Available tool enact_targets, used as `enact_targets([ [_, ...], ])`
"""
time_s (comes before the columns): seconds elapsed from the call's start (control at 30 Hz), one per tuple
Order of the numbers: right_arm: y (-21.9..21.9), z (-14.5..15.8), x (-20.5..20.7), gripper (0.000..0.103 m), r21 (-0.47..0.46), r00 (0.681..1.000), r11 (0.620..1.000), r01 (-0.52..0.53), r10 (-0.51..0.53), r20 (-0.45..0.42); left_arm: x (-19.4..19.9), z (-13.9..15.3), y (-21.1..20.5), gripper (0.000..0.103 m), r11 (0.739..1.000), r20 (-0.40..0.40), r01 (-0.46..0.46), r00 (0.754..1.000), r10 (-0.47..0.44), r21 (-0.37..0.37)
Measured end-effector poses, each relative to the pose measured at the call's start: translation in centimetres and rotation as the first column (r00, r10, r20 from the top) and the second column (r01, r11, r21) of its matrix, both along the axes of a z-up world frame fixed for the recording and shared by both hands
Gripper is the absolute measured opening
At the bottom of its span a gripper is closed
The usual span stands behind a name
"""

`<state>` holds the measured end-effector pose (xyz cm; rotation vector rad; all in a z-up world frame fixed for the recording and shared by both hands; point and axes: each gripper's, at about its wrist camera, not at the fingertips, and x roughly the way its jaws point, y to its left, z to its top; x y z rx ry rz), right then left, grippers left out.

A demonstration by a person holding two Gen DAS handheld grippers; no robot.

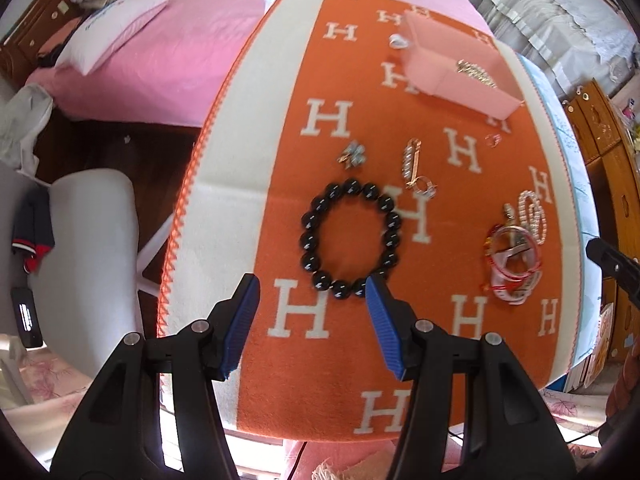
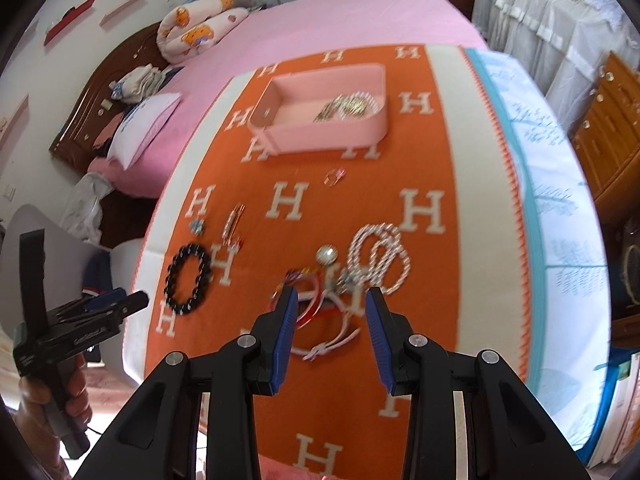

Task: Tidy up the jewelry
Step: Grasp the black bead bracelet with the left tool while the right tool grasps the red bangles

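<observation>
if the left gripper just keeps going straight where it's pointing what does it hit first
Most likely the black bead bracelet: the left gripper is open, its fingertips flanking the bracelet's near edge on the orange blanket. Height above the cloth is unclear.

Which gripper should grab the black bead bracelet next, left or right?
Left. The left gripper is open and lined up on the black bead bracelet, its fingertips near the closest beads. The right gripper is open over the red and white bracelets, with the bead bracelet far to its left.
</observation>
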<state>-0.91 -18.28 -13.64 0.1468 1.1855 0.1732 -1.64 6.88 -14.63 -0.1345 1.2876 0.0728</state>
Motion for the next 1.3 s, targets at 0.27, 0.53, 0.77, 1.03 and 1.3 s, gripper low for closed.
enact_targets([
  [0.27, 2.4, -4.1, 1.2, 0.035, 0.016, 0.996, 1.000, -0.015, 0.016, -0.083, 1.9, -2.7, 0.4, 0.052, 1.000, -0.014, -0.017, 1.000, 0.017, 0.003],
  [0.53, 3.1, -6.7, 2.6, 0.032, 0.010, 0.993, 1.000, -0.003, 0.005, -0.121, 4.6, -4.2, 0.4, 0.041, 1.000, -0.044, -0.028, 0.999, 0.028, -0.003],
  [0.77, 3.6, -7.8, 2.7, 0.010, -0.014, 0.991, 1.000, -0.020, 0.018, -0.135, 5.0, -5.7, -0.4, 0.025, 1.000, -0.077, -0.009, 0.997, 0.012, 0.029],
  [1.03, 3.7, -6.5, 2.5, 0.006, 0.011, 0.996, 0.999, -0.033, 0.033, -0.087, 5.3, -5.4, -0.4, 0.012, 1.000, -0.071, -0.014, 0.997, 0.016, 0.022],
  [1.3, 2.7, -2.5, 2.5, 0.006, 0.047, 1.000, 0.999, -0.013, 0.015, -0.025, 4.7, -0.6, -1.6, 0.012, 1.000, -0.012, 0.020, 1.000, -0.020, 0.022],
])
